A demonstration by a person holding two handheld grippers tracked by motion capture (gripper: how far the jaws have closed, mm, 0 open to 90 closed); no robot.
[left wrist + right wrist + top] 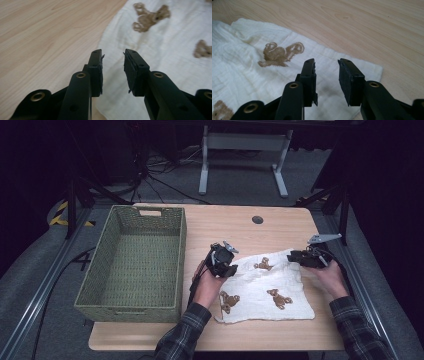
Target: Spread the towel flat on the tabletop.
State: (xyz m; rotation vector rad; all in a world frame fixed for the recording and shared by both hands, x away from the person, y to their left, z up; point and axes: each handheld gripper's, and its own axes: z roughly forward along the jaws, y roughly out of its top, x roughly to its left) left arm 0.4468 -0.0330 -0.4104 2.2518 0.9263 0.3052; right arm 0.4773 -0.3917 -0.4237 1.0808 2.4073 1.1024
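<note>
Between the jaws of the left gripper nothing is being held: they are standing apart, released, hovering over the near left edge of the cloth. Jaws of the right gripper are likewise standing parted and empty above the cloth's far right corner. Both are hanging just above the fabric, not pinching it. Outward, the cloth is lying loosely spread on the table, and the basket beside it is sitting empty. Judged progress: early; gripping, folding and stowing are remaining.
</note>
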